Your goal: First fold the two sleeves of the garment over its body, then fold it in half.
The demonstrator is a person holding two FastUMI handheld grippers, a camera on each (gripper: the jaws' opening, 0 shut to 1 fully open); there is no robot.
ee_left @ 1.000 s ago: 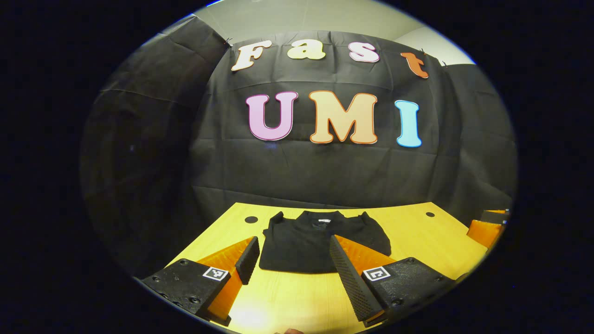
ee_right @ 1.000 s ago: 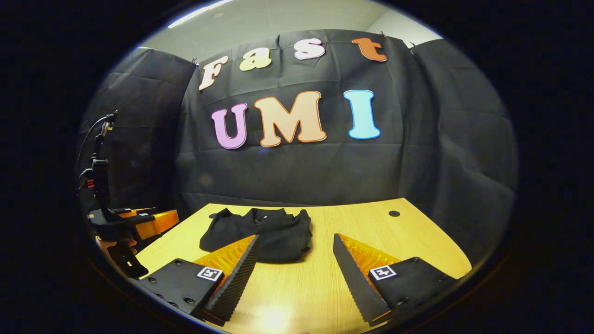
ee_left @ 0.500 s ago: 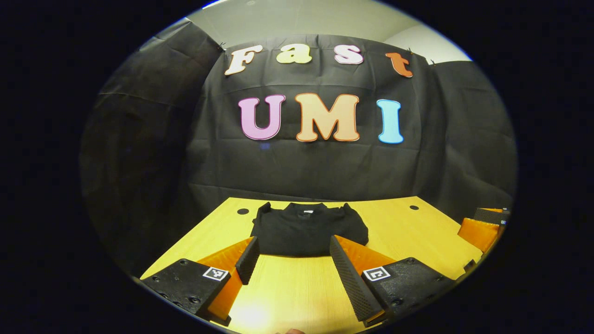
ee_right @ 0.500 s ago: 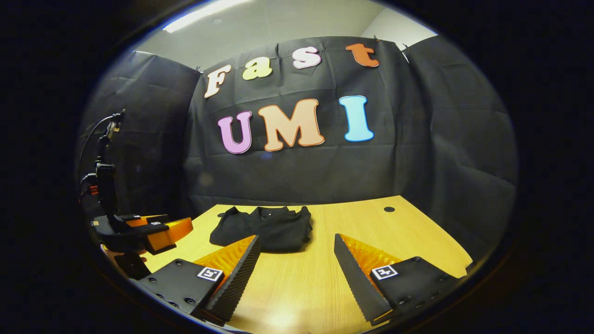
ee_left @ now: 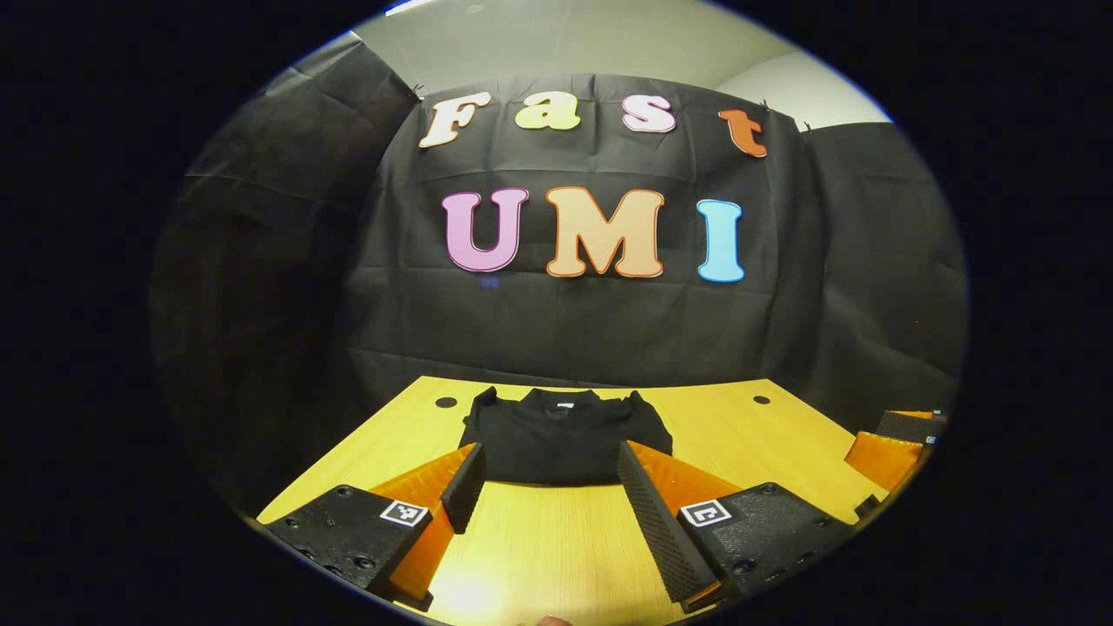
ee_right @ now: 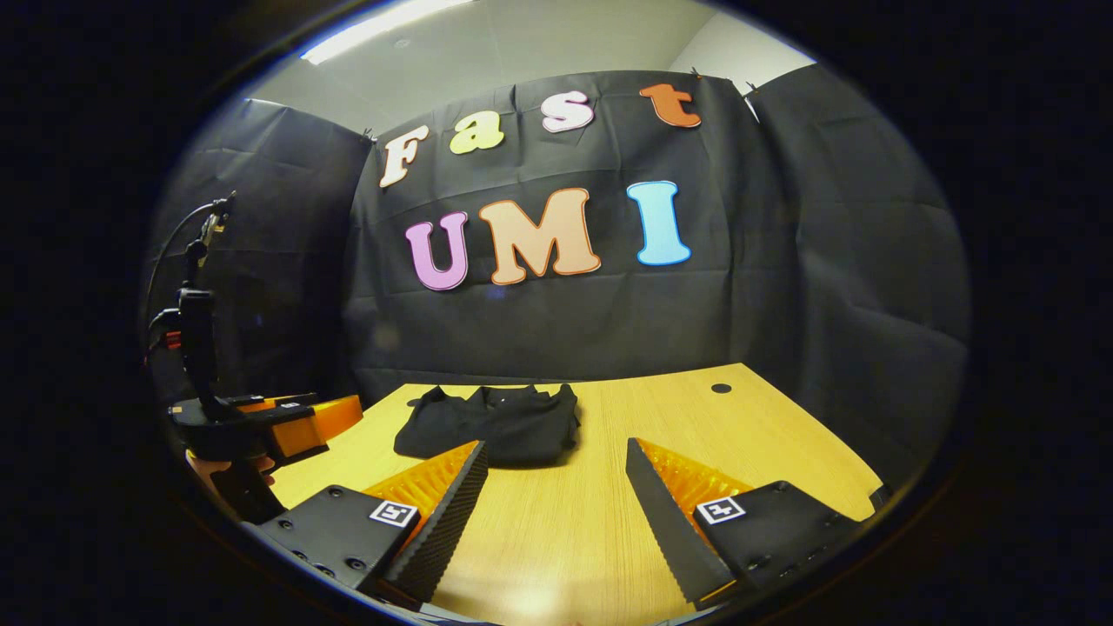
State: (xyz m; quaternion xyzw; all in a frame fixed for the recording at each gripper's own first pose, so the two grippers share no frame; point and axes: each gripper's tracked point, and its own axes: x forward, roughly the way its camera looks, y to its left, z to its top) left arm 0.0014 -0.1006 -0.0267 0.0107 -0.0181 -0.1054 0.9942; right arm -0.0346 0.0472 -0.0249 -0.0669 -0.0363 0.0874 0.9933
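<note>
The garment (ee_left: 563, 437) lies compact on the surface (ee_left: 539, 548), looking already folded, beyond both claws. My left claw (ee_left: 541, 487) and right claw (ee_right: 556, 504) are spread apart, holding nothing, short of its near hem. I'd check that its edges align before stopping.

Probably a cloth-walled recording booth (ee_left: 565, 330)

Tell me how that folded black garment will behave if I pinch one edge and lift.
The black garment lies as a flat, soft stack on the wooden table, so it will probably droop and unfold rather than lift as one piece. The smooth tabletop suggests it would slide if pushed. It looks light; both tools are open and clear of it.
</note>
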